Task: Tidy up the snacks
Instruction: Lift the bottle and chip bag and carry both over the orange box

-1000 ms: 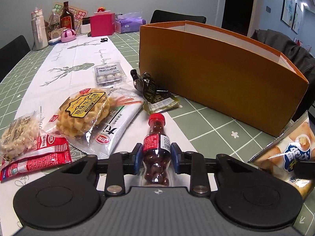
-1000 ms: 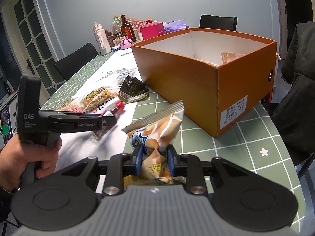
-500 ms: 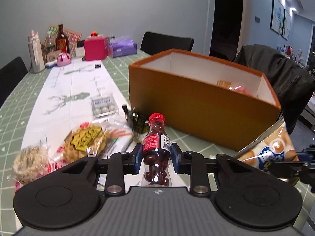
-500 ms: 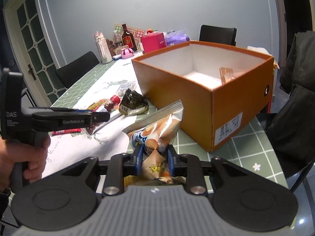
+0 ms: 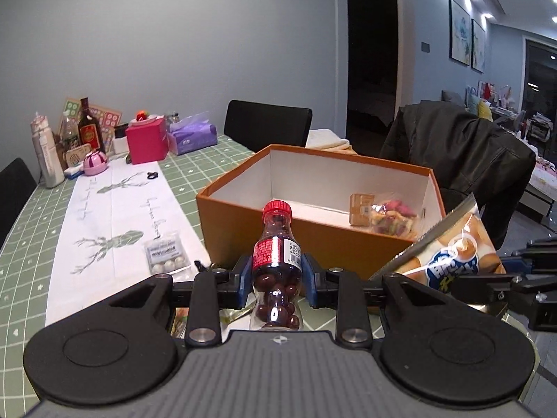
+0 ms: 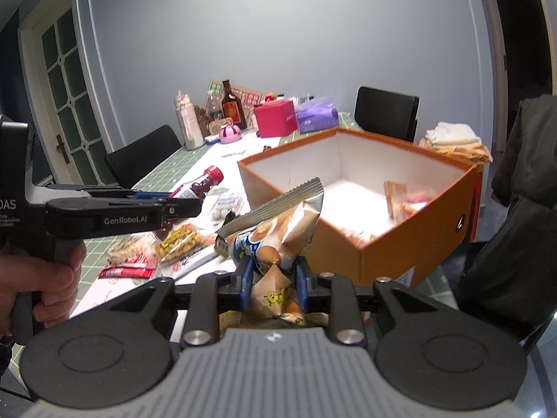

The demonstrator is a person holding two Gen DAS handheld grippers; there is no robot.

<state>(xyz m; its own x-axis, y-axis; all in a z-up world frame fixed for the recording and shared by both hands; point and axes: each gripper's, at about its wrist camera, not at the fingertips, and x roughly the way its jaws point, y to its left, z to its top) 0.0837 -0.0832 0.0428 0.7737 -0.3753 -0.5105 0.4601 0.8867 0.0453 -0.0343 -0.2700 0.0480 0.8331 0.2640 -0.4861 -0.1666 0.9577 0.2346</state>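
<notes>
Two tongs clamped – ribbed plastic bottle [image 5: 276,254], crinkly foil bag [image 6: 275,230]

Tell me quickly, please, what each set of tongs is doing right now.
Left tongs: closed on the small red-capped bottle of dark candies.
Right tongs: closed on the snack bag.

I am in a home dining room. Ahead of my grippers stretches a table [image 5: 21,237] under a green grid cloth, with black chairs [image 5: 267,123] at its far side. Beyond them, to the right, a jacket [image 5: 463,146] drapes a chair, framed pictures [image 5: 464,29] hang, and a living area opens. Far left stands a glazed door [image 6: 66,104].
</notes>
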